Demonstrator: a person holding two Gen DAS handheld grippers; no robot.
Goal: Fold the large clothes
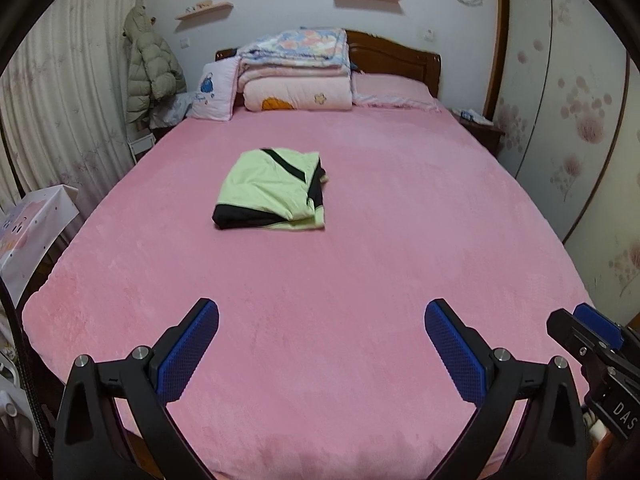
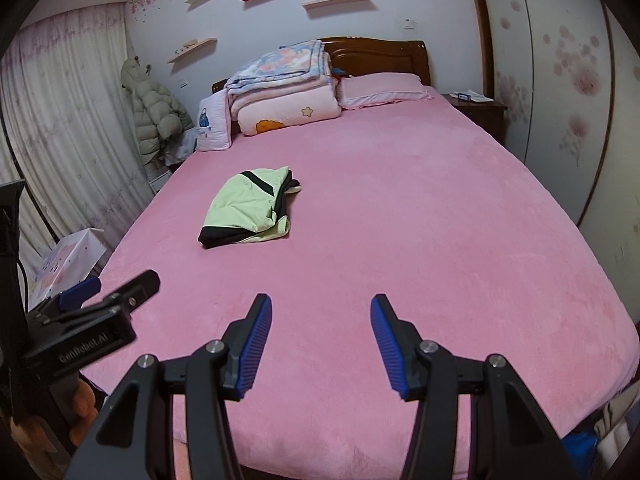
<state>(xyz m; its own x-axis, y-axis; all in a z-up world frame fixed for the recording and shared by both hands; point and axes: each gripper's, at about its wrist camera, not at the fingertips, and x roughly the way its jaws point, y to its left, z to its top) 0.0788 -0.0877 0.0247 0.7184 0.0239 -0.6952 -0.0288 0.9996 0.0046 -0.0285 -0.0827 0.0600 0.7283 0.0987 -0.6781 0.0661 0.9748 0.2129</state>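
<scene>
- Left hand-held gripper [image 1: 322, 344]: seen over the near edge of the bed [image 1: 360, 280], jaws spread wide, nothing held between the blue pads [image 1: 188, 352].
- Folded garment [image 1: 272, 192], pale green with black bands: laid flat on the pink bed cover, well ahead of the left hand-held gripper and slightly to its left; not touched by either gripper.
- Right hand-held gripper [image 2: 321, 344]: held just beside the left one, over the same near edge; jaws parted about halfway, nothing gripped. Garment seen ahead and to its left, well apart.
- Puffer jacket [image 1: 150, 68]: hung far ahead-left, by the curtain [image 1: 60, 92].
- Stacked quilts [image 1: 294, 68] and pillow [image 1: 394, 90]: piled at the headboard [image 1: 400, 54], far ahead beyond the garment.
- Wardrobe [image 1: 580, 120]: stood along the right side.
</scene>
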